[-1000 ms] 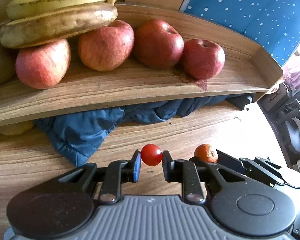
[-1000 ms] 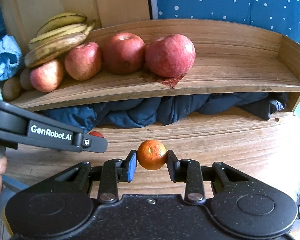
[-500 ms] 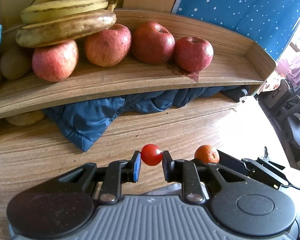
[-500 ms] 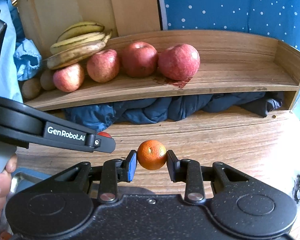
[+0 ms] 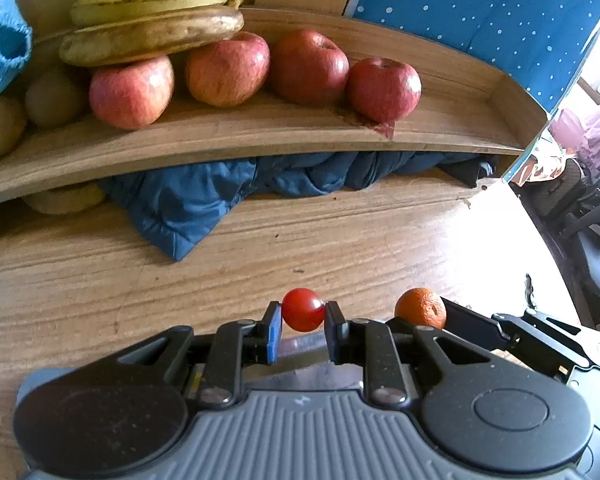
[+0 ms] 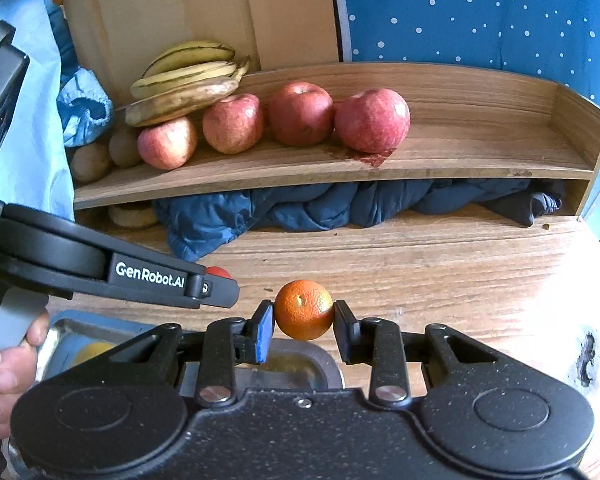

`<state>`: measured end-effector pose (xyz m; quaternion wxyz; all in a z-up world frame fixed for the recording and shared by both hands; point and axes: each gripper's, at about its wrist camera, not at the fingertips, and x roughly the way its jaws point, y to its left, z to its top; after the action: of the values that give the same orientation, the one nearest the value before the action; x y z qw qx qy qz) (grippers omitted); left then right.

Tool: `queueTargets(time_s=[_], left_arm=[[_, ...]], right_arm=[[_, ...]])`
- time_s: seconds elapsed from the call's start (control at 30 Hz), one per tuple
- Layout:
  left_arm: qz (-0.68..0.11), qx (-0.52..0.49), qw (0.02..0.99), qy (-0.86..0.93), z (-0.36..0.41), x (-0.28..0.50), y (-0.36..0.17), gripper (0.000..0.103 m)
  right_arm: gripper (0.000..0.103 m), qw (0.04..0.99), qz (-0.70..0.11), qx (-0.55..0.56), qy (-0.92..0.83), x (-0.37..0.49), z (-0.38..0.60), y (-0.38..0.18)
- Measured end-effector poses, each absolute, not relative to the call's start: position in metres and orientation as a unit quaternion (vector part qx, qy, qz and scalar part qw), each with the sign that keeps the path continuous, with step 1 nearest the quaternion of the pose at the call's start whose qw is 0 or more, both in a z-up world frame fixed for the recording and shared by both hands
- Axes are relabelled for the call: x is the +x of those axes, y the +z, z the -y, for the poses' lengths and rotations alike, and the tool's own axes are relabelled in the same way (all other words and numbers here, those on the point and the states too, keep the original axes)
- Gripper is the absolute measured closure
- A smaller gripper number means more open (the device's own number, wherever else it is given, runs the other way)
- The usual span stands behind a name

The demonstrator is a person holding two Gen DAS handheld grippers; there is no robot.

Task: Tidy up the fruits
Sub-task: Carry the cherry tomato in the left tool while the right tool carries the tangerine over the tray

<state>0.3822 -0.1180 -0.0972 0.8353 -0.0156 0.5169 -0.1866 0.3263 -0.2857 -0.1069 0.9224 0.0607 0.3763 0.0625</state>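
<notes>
My left gripper [image 5: 302,314] is shut on a small red tomato [image 5: 302,309], held above the wooden table [image 5: 100,280]. My right gripper [image 6: 304,316] is shut on a small orange [image 6: 304,309]; the same orange [image 5: 420,313] shows to the right in the left wrist view. The left gripper [image 6: 216,284] crosses the right wrist view from the left, with a sliver of the tomato [image 6: 219,272] behind it. On the wooden shelf [image 6: 460,156] sit several red apples [image 6: 372,120], bananas [image 6: 180,80] and brown kiwis [image 6: 90,162].
A rumpled dark blue jacket [image 6: 340,208] fills the space under the shelf. A metal tray [image 6: 60,336] with something yellow lies below the grippers at the near edge. A hand [image 6: 4,364] holds the left gripper's handle. A blue dotted cloth [image 6: 500,12] hangs behind.
Both grippers have pulled back from the shelf and risen a little, each keeping its fruit. The shelf looks smaller and the metal tray has come into view below.
</notes>
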Motion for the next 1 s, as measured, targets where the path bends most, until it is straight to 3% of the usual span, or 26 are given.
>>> queueTargets(time_s=[1.0], left_arm=[[-0.545, -0.022, 0.821, -0.166, 0.112, 0.337, -0.107, 0.079]], right_arm=[[0.069, 0.902, -0.419, 0.054, 0.087, 0.283, 0.279, -0.11]])
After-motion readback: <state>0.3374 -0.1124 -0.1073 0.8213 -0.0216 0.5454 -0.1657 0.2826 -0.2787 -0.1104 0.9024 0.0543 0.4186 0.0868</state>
